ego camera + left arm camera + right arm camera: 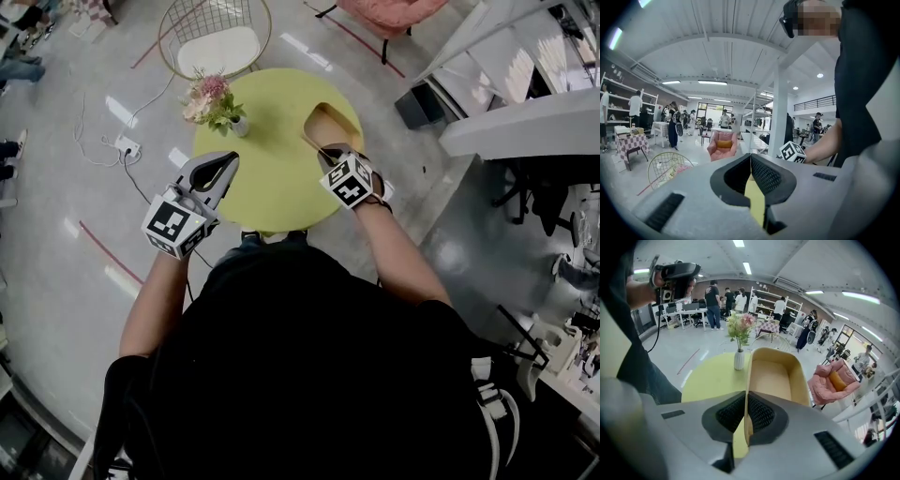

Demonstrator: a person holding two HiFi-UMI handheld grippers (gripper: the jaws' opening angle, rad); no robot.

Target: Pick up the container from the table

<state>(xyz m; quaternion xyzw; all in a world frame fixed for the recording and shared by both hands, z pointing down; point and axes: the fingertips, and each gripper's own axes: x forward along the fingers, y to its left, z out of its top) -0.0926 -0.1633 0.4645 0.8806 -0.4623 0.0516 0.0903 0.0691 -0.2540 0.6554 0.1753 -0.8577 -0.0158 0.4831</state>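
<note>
Head view, container: the tan open container (330,127) sits over the far right part of the round yellow-green bench (272,192), well apart from the flower vase (217,103). You cannot tell here whether its base touches the bench.
Head view, grippers: your right gripper (330,153) meets the container's near rim. Your left gripper (228,164) hangs over the bench's left edge and carries nothing.
Left gripper view, jaws: together, with nothing between them; only a strip of bench shows below.
Right gripper view, jaws: clamped on the thin upright near wall of the container (773,373), one pad inside and one outside.
Handling, judged: thin-walled and empty, so probably light and fairly stiff. The smooth wall may slip, and a one-sided hold may let the container swing.
Hold, judged: grip the wall at its middle, well down from the rim, or bring your left gripper to the opposite rim.
</note>
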